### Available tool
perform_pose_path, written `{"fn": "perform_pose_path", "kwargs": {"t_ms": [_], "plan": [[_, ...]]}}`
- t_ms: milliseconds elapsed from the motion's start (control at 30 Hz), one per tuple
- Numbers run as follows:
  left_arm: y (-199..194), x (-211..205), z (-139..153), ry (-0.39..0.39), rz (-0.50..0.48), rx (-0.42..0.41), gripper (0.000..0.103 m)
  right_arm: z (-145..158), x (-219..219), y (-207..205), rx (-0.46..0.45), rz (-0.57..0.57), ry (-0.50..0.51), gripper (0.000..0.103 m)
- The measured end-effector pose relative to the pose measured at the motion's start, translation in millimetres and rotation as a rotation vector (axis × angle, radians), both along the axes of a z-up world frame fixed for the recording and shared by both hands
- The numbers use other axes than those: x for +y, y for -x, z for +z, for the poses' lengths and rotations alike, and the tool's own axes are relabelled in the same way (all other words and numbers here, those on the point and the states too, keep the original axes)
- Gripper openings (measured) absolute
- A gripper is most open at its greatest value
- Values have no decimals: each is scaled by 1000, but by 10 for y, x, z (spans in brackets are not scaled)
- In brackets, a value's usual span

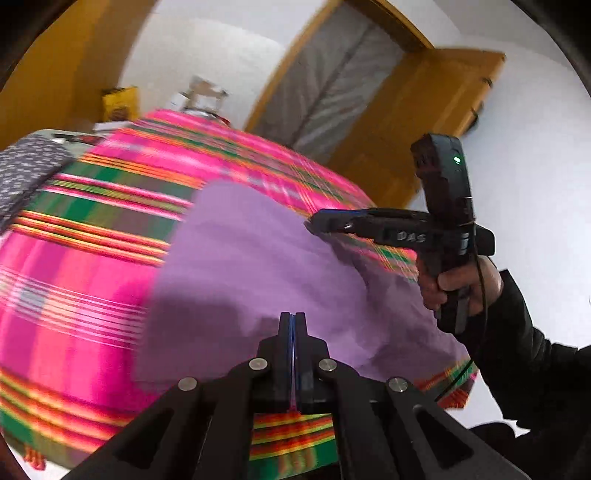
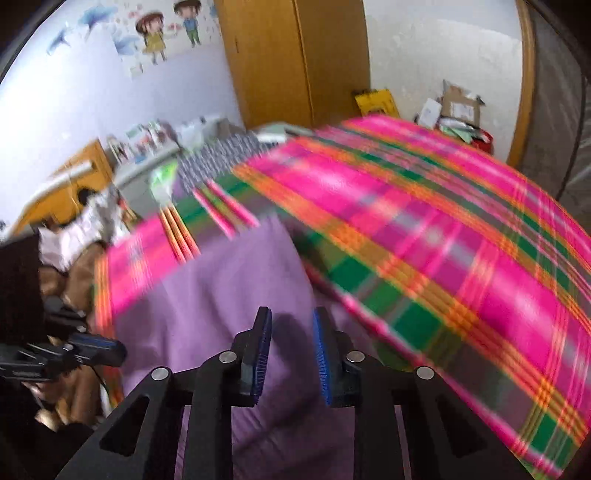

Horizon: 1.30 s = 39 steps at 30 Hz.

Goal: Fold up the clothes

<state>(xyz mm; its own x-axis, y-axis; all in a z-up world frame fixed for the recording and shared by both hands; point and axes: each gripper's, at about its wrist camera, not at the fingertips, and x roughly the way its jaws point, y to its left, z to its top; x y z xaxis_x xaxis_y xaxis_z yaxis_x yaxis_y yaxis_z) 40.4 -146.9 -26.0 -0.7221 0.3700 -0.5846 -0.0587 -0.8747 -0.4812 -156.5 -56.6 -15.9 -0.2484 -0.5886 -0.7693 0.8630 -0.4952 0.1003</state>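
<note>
plain lilac garment on a pink, green and orange plaid bedcover; blue-padded black fingers.

My bedspread is a loud pink plaid with green and orange bands, blurred in both views. At its far corner lies a grey dotted cloth. Behind that stands my wooden wardrobe, and cartoon stickers dot the wall beside it. A yellow box and cardboard packages sit past the bed, near the open wooden door
</note>
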Motion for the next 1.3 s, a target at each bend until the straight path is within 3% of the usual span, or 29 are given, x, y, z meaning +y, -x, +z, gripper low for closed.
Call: {"fn": "perform_pose_path", "kwargs": {"t_ms": [67,267,400,500,600,800,967,1200,1233,1267,1300], "plan": [[8,67,-114,10,-20,-41,0,-161,73,20,-13,-41,-41,22],[-155,0,-95,7,12,-42,0,-8,390,-67,-21,-138,76,23],[-252,-344,44,36,156,0,1,63,550,-256,-29,-153,140,28],[-258,-640,19,49,289,-42,9,39,521,-387,-40,-120,146,30],[-256,-801,-79,12,318,-77,21,104,378,-398,-13,-92,131,31],[-239,-706,-152,-14,273,-87,29,290,-114,-172,-29,-8,140,33],[-215,-680,-148,-47,253,-90,30,282,-749,139,-64,75,73,33],[-134,-714,-173,-68,218,-107,31,-156,-1352,638,-231,87,-62,33],[-132,-696,-168,-49,210,-113,29,-199,-1369,656,-250,90,-69,33],[-125,-690,-174,-42,204,-122,18,-238,-1383,671,-269,93,-74,33],[-120,-698,-185,-41,203,-127,15,-277,-1397,686,-287,97,-79,34]]}}
